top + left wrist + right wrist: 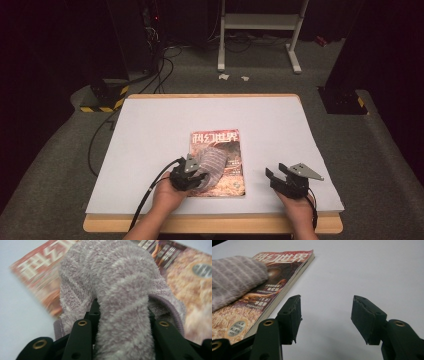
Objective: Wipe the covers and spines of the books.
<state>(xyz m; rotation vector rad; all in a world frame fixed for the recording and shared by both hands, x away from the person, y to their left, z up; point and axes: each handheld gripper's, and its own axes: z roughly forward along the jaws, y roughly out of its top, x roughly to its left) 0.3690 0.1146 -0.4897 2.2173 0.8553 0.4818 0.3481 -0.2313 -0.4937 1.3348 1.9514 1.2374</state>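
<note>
A magazine (220, 145) with an orange-brown cover and white characters lies flat near the middle of the white sheet (150, 130). A fluffy grey-lilac striped cloth (212, 162) rests on the cover's lower left part. My left gripper (192, 176) is shut on the near end of the cloth (120, 302), which bulges up between its jaws and hides the fingertips. My right gripper (276, 172) stands open on the sheet to the right of the magazine (274, 280), with nothing between its fingers (293, 315). The cloth (234, 277) shows at the left of the right gripper view.
The table's wooden front edge (215, 224) runs just below both hands. Beyond the table stand a white metal frame (260, 30), black stands with yellow-black striped feet (105, 97), and cables (160, 70) on the grey floor.
</note>
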